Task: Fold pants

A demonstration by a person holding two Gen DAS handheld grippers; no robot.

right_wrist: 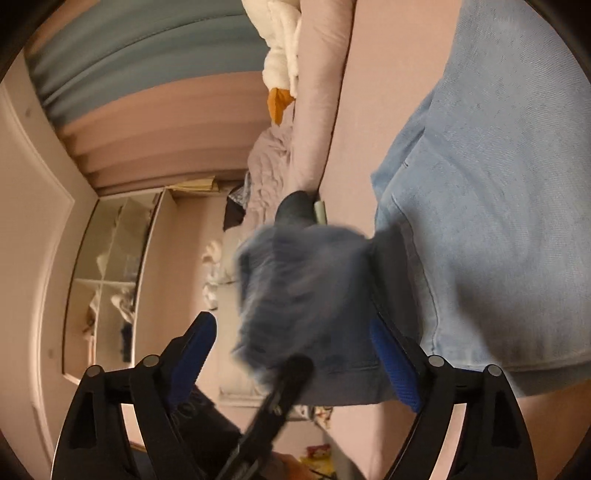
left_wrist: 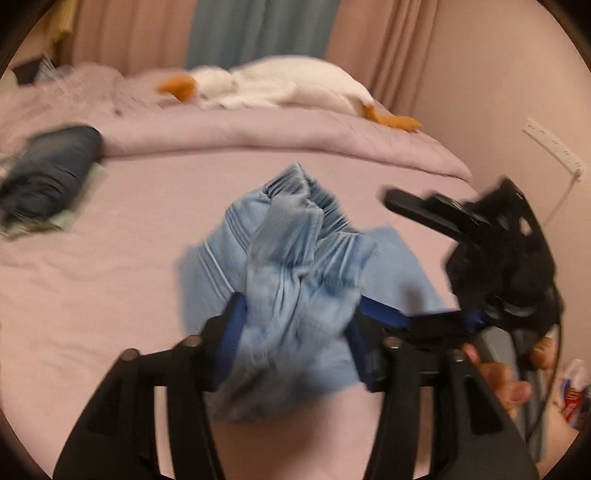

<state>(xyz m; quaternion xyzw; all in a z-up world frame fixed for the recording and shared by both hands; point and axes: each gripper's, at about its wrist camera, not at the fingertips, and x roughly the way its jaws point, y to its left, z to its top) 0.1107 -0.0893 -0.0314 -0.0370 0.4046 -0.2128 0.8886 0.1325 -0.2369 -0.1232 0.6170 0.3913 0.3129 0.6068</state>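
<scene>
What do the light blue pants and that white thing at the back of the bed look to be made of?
Pants: light blue woven cloth, probably thin denim or cotton; matte, with a gathered waistband and visible seams. White thing: likely a plush toy; soft fuzzy look, orange ends. Blur leaves both uncertain.

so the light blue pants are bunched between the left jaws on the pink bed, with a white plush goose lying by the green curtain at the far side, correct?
Nearly. The curtain behind the white plush goose is blue-grey, not green, as the left wrist view shows. The rest stands: the light blue pants sit bunched between the left jaws over the pink bed.
</scene>
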